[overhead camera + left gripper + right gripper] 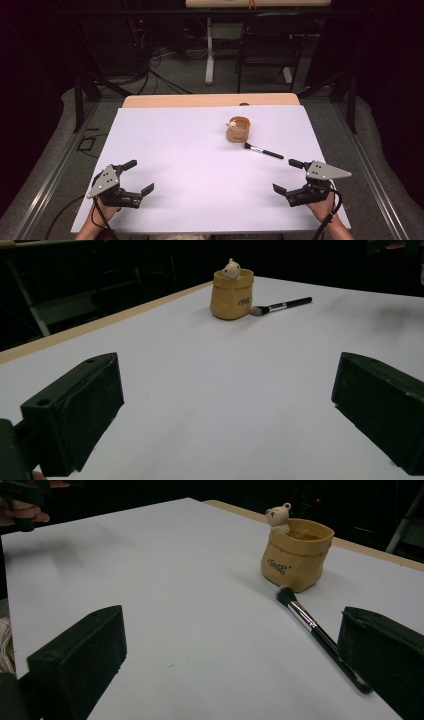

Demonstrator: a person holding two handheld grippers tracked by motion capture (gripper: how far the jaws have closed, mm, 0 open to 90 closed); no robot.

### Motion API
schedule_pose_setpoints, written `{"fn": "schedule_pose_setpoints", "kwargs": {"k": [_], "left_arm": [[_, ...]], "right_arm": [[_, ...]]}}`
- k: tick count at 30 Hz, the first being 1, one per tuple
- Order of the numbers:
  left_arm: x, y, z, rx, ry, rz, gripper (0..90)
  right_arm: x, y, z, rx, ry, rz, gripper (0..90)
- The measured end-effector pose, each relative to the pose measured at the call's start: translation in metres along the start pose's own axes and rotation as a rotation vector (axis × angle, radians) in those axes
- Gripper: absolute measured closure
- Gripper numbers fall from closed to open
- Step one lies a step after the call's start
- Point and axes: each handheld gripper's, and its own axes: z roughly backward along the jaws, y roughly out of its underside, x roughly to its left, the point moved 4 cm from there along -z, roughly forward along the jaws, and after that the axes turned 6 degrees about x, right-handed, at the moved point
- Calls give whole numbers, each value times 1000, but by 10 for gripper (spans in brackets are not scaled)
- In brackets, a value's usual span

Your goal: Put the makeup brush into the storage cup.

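A tan sack-shaped pot [238, 130] [231, 294] [297, 554] with a small bear figure on its rim stands upright on the white sheet [200, 165], right of centre. Just in front of it lies a black make-up brush [263, 151] [283, 305] [315, 629], bristles toward the pot. My left gripper [138, 176] [227, 410] rests near the front left corner, open, nothing between its jaws. My right gripper [289, 175] [230, 665] sits near the front right, open and empty; the brush handle runs behind its right jaw in the right gripper view.
The white sheet covers a wooden table [210, 100] whose bare strip shows at the far edge. Beyond it stand a dark chair [270, 45] and a table leg [209, 50] on the floor. Metal rails [372, 170] flank both sides.
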Motion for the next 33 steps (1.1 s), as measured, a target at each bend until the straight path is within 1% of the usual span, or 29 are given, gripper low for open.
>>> {"fn": "schedule_pose_setpoints", "kwargs": {"k": [6, 8, 9, 13, 16, 22, 33], "left_arm": [[0, 0, 0, -1, 3, -3, 3], [0, 0, 1, -4, 0, 1, 3], [0, 0, 0, -4, 1, 2, 3], [-1, -1, -1, -7, 11, 0, 3], [-1, 0, -1, -1, 7, 2, 3], [-1, 0, -1, -4, 11, 4, 3], [-1, 0, -2, 2, 15, 1, 3]], "right_arm": [[-1, 0, -1, 2, 2, 1, 0], [-2, -1, -3, -3, -4, 5, 0], [-3, -1, -3, 7, -5, 6, 0], [-6, -1, -9, 17, -6, 13, 0], [-8, -1, -9, 20, -3, 10, 0], [-14, -5, -13, 7, 0, 12, 0], [-26, -8, -23, 19, 8, 13, 0]]}}
